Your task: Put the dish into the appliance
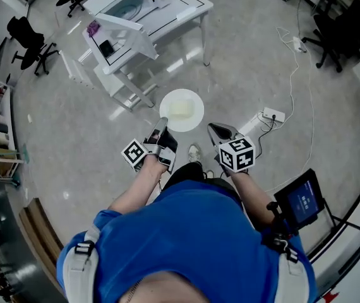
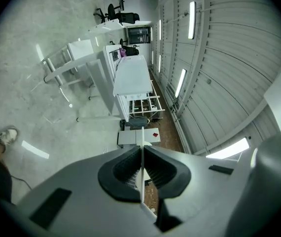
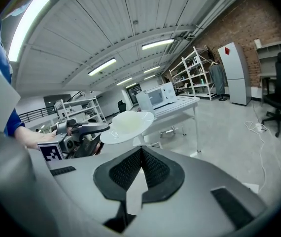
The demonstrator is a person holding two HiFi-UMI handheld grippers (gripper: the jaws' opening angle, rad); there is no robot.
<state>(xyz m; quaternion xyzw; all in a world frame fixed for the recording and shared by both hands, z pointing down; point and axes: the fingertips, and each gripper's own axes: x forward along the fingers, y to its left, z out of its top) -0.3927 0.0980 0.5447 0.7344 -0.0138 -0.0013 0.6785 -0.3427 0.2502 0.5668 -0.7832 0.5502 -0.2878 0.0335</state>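
The left gripper point(image 1: 161, 130) is closed on the rim of the white dish point(image 1: 182, 110). In its own view the dish's thin edge point(image 2: 141, 158) runs straight between the two dark pads, which press against it from either side. The dish is held clear of the floor point(image 1: 91, 137), roughly level, out in front of the person, and a pale patch shows at its centre. The right gripper point(image 1: 215, 130) is just beside the dish without touching it. Its own view shows the jaws brought together with nothing between them. In that same view a white microwave point(image 3: 156, 96) stands on a white table point(image 3: 182, 104) beyond the dish, well apart from it. Whether its door is open cannot be made out. A power strip point(image 1: 273, 114) lies on the floor to the right.
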